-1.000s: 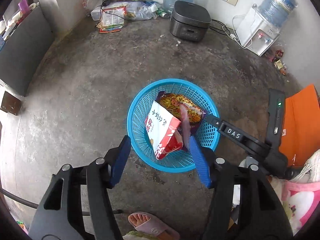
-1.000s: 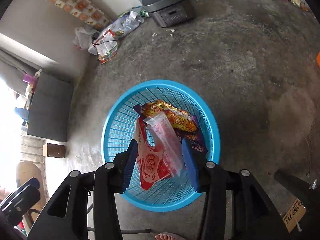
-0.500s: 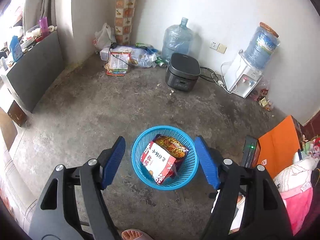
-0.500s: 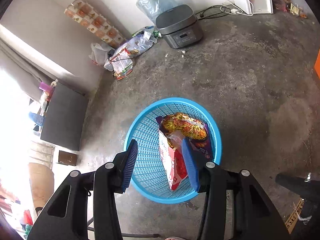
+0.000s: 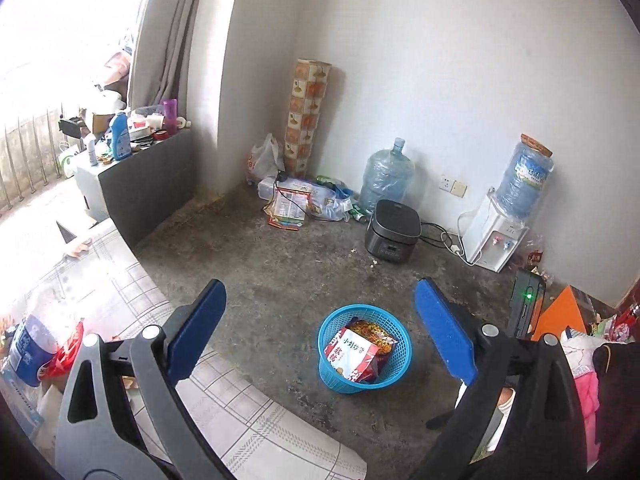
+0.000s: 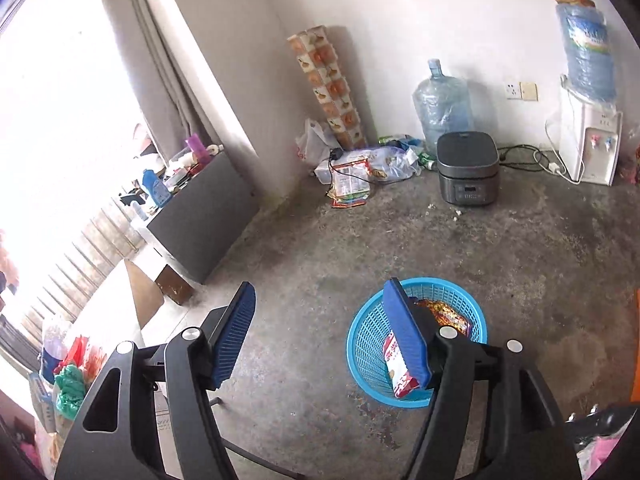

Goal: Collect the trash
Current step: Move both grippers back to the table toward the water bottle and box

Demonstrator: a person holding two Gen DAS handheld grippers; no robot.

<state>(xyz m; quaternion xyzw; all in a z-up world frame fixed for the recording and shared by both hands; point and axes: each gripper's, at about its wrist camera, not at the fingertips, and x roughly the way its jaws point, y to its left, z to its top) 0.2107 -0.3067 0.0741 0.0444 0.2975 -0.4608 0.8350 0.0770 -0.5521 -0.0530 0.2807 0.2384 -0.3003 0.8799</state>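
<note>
A blue plastic basket (image 5: pixel 332 376) stands on the concrete floor and holds snack wrappers: a red-and-white packet (image 5: pixel 351 354) and a yellow-purple noodle packet (image 5: pixel 374 334). The basket also shows in the right wrist view (image 6: pixel 366 344), partly behind the right finger. My left gripper (image 5: pixel 320 334) is open and empty, raised well above the floor. My right gripper (image 6: pixel 320 330) is open and empty, also raised high. More wrappers and bags (image 5: pixel 290 206) lie in the far corner.
A dark rice cooker (image 5: pixel 392 236), a water jug (image 5: pixel 386 176) and a water dispenser (image 5: pixel 496 240) stand along the far wall. A dark cabinet (image 5: pixel 148 188) is at left. A checked cloth surface (image 5: pixel 240 416) with packets (image 5: pixel 36 348) lies below left. An orange board (image 5: pixel 556 316) is at right.
Both grippers rose high and pulled back from the basket. The right gripper let go of the clear-red wrapper into the basket and opened wider.
</note>
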